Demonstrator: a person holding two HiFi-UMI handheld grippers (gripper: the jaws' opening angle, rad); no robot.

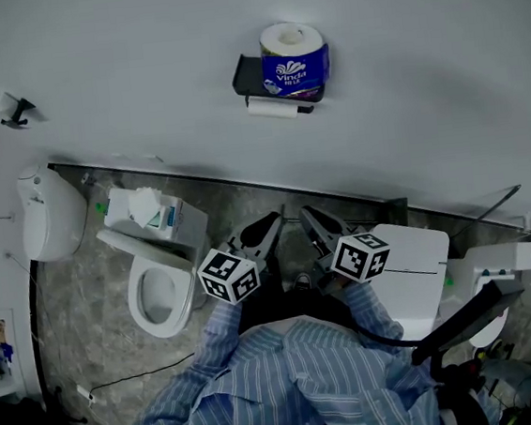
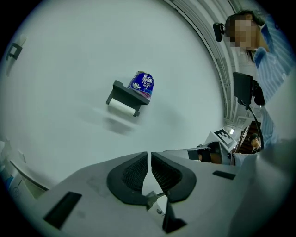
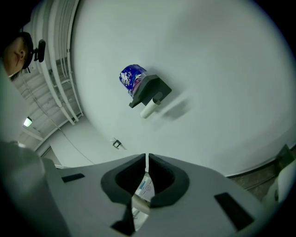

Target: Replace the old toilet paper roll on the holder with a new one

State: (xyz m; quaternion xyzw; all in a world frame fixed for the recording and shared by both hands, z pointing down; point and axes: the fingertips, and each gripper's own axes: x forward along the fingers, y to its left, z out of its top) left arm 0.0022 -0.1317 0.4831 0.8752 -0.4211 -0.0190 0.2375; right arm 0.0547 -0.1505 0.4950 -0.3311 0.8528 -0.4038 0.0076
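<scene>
A dark wall-mounted holder [image 1: 253,78] hangs on the white wall. On its shelf stands a new roll in a blue wrapper [image 1: 295,59]. Under it a thin white old roll [image 1: 273,109] sits on the bar. The holder [image 2: 126,96] with the blue-wrapped roll [image 2: 142,84] and the old roll [image 2: 119,107] also shows in the left gripper view, and the holder [image 3: 151,90], blue-wrapped roll [image 3: 131,77] and old roll [image 3: 149,109] in the right gripper view. My left gripper [image 1: 270,225] and right gripper [image 1: 310,217] are side by side, well below the holder. Both are shut and empty.
A white toilet [image 1: 160,282] with its lid up stands at lower left, beside a wall-mounted white unit [image 1: 50,212]. A white cistern or lid [image 1: 417,266] lies at the right. A small hook [image 1: 15,110] sits on the wall at upper left. The floor is grey stone tile.
</scene>
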